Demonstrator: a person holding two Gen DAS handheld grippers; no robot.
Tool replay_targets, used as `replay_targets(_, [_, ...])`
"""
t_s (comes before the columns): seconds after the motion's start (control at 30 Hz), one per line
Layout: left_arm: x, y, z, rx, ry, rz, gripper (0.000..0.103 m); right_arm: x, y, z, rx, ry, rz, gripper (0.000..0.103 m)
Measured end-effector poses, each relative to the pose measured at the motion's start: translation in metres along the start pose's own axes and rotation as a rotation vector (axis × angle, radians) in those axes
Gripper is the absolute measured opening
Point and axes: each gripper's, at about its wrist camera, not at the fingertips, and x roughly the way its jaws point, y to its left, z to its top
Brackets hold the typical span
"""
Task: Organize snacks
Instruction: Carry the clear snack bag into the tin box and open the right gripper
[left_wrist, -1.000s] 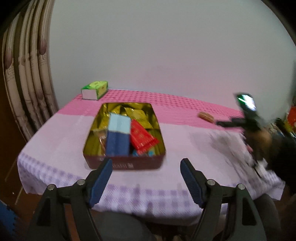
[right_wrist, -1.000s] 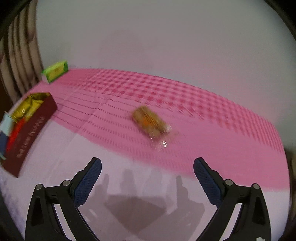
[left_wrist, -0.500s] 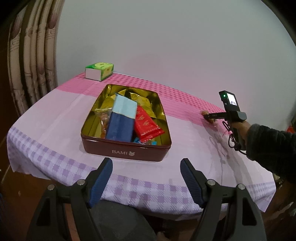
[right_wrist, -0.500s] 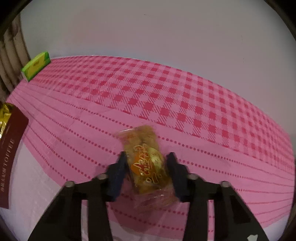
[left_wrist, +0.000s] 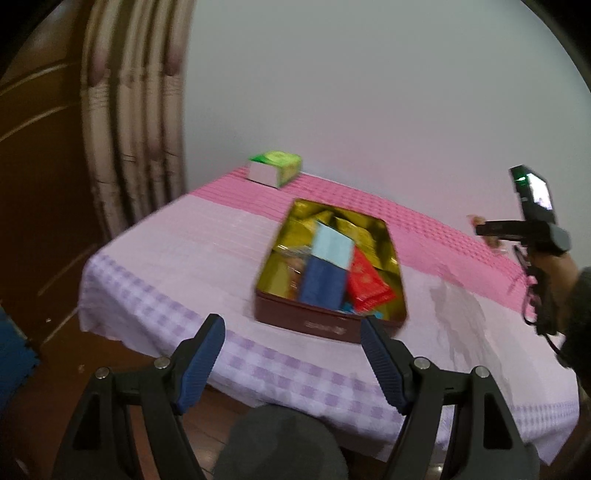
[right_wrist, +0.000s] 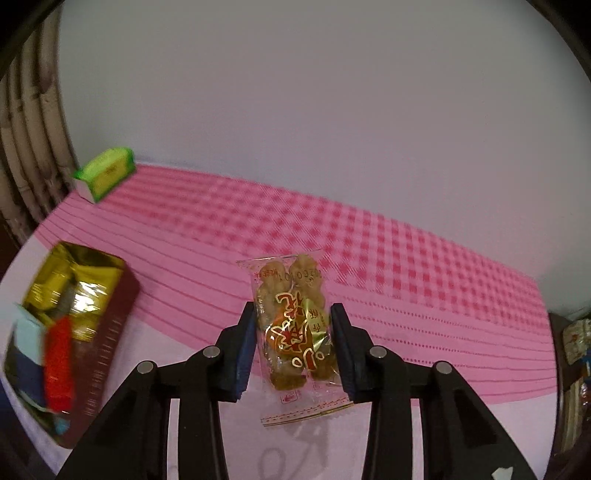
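Observation:
My right gripper (right_wrist: 293, 347) is shut on a clear snack packet (right_wrist: 295, 325) of brown biscuits with a red and gold label, held above the pink checked tablecloth. In the left wrist view the right gripper (left_wrist: 491, 230) shows at the right, raised over the table. A dark red tin (left_wrist: 325, 325) with a gold lining holds several snacks: a blue and pale box (left_wrist: 327, 271), a red packet (left_wrist: 365, 282) and gold packets. The tin (right_wrist: 107, 343) lies to the left in the right wrist view. My left gripper (left_wrist: 291, 358) is open and empty, off the table's near edge.
A green and white box (left_wrist: 275, 168) stands at the table's far left corner, also in the right wrist view (right_wrist: 105, 177). Curtains (left_wrist: 129, 129) hang at the left. A white wall runs behind the table. More packets (right_wrist: 576, 339) sit off the right edge.
My right gripper has closed on the biscuit packet and lifted it off the cloth. My left gripper has swung so the tin sits further right in its view.

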Motion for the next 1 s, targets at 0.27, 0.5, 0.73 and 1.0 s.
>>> replay_targets(0.27, [-0.014, 0.022, 0.016, -0.017, -0.071, 0.113, 0.077, -0.081, 0.065, 0.033, -0.051, -0.088, -0.021, 0.035])
replay_targets(0.5, [-0.019, 0.032, 0.026, -0.019, -0.094, 0.167, 0.077, -0.142, 0.107, 0.056, -0.090, -0.173, -0.037, 0.035])
replay_targets(0.73, [-0.024, 0.041, 0.030, -0.044, -0.110, 0.179, 0.077, -0.177, 0.146, 0.053, -0.139, -0.230, -0.055, 0.035])
replay_targets(1.0, [-0.024, 0.042, 0.030, -0.042, -0.110, 0.188, 0.077, -0.178, 0.170, 0.038, -0.170, -0.233, -0.038, 0.035])
